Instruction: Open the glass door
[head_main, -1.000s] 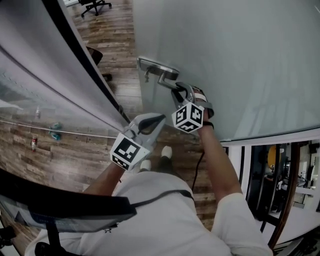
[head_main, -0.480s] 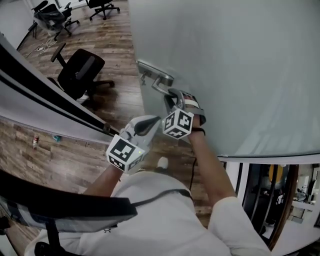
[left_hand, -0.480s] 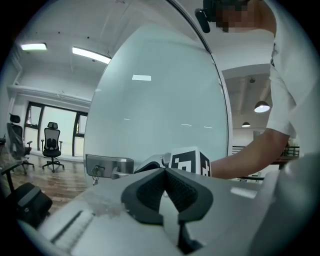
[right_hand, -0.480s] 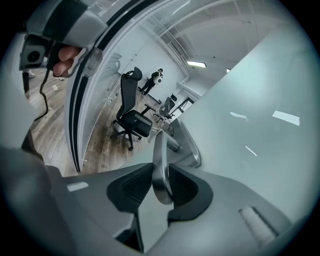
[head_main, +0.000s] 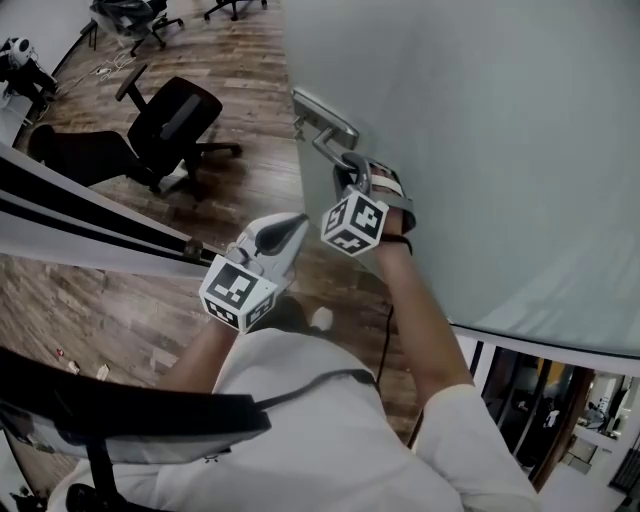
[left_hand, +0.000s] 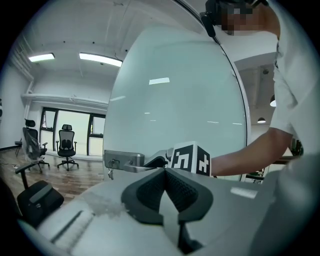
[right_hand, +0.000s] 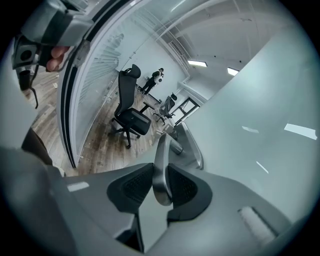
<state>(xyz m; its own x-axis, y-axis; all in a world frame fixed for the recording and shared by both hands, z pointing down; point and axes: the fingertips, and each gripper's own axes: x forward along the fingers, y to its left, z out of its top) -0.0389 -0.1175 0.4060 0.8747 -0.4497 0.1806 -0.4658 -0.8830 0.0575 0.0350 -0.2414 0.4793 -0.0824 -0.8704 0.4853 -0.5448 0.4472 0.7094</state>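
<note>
The frosted glass door (head_main: 480, 130) stands swung away from its frame. Its metal lever handle (head_main: 335, 150) juts from a lock plate (head_main: 322, 115) with a key hanging below. My right gripper (head_main: 352, 180) is at the lever's end; in the right gripper view its jaws are closing, and both pads press on the lever (right_hand: 161, 165). My left gripper (head_main: 292, 228) hovers just left of it, apart from the door, shut with nothing in it. In the left gripper view the lock plate (left_hand: 122, 159) lies ahead of the left gripper (left_hand: 165, 187).
A black office chair (head_main: 170, 120) stands on the wood floor beyond the doorway. The dark door frame and glass partition (head_main: 90, 235) run along the left. More chairs (left_hand: 65, 145) and a far-off person (right_hand: 159, 75) are deeper in the room.
The door has swung further from its frame, uncovering the black chair and more floor. Both grippers travelled with it, the right one staying on the lever.
</note>
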